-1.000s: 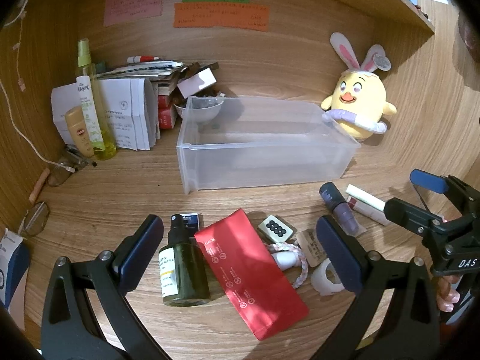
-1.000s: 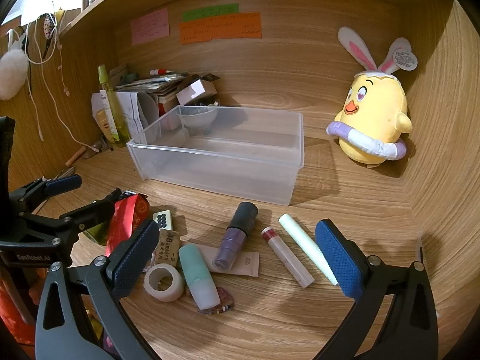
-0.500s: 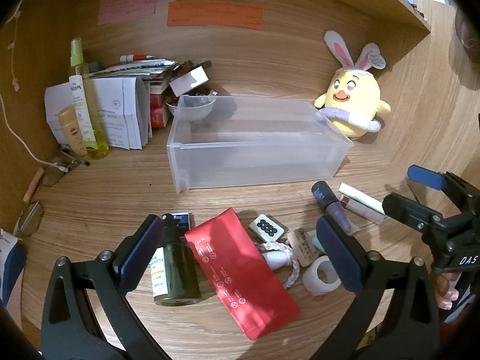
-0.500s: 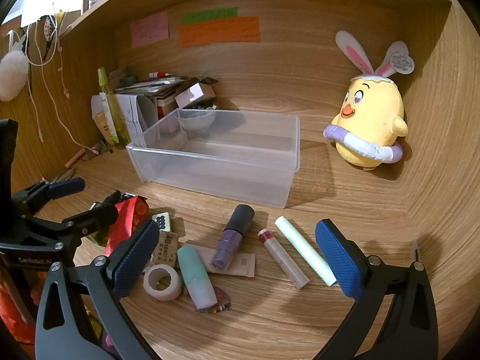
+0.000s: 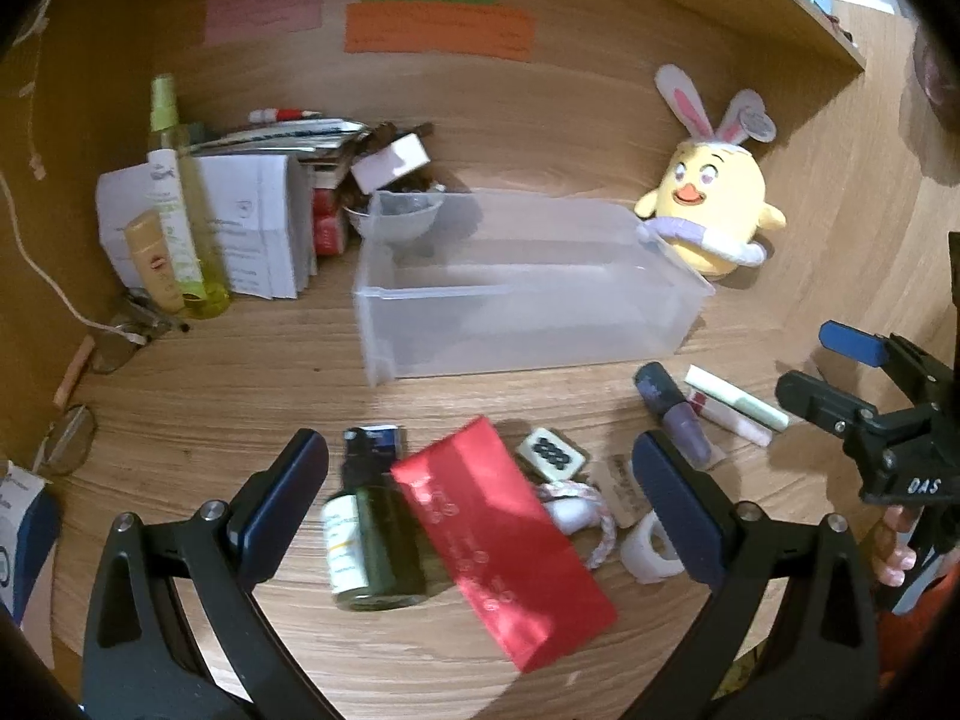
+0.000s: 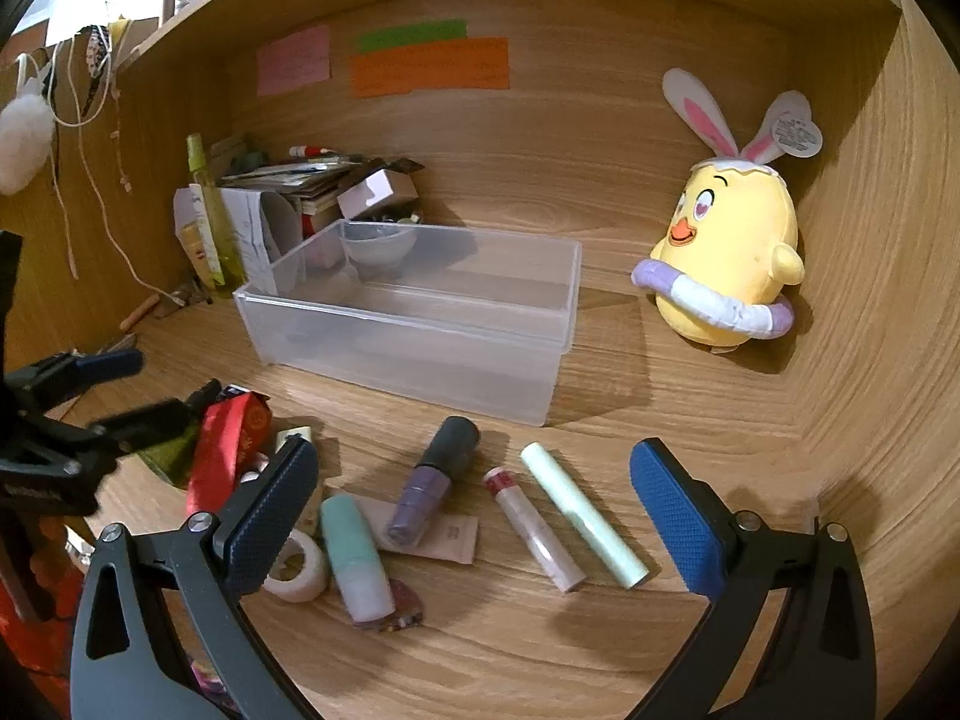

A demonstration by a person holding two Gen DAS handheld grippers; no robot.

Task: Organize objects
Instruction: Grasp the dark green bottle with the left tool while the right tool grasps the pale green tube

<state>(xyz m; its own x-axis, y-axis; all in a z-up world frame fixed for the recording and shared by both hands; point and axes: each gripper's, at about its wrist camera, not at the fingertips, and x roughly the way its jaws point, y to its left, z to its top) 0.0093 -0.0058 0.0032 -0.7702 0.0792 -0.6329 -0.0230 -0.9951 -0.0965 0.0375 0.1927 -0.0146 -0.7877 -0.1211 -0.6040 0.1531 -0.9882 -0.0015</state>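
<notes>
— Both tools are spread wide with nothing between the pads, yes?

— Yes. The left gripper [image 5: 480, 492] hangs released over the green bottle [image 5: 375, 534] and the red packet [image 5: 504, 546], which leans across the bottle's side. The right gripper [image 6: 474, 498] is just as slack, above the purple bottle [image 6: 435, 480], the pink tube [image 6: 534, 531] and the pale green stick [image 6: 582, 516].

— And where does it all go?

— I'd judge into the clear bin [image 6: 408, 306], at twelve o'clock from both tools, bare inside as far as I can see. Nothing is in it yet, so the sorting looks barely begun.

— How should the left one start?

— I'd take the packet first, since it overlaps the bottle. Close across its narrow width, not its length, and lift clear before swinging toward twelve.

— The right?

— The stick lies apart at one o'clock from the tube; pinch it across the middle. It is round and may roll, so come straight down.

— Any risk?

— The tile [image 5: 551, 451] and the white ring [image 5: 651, 546] crowd the packet at three o'clock; a sloppy close could drag them.
</notes>
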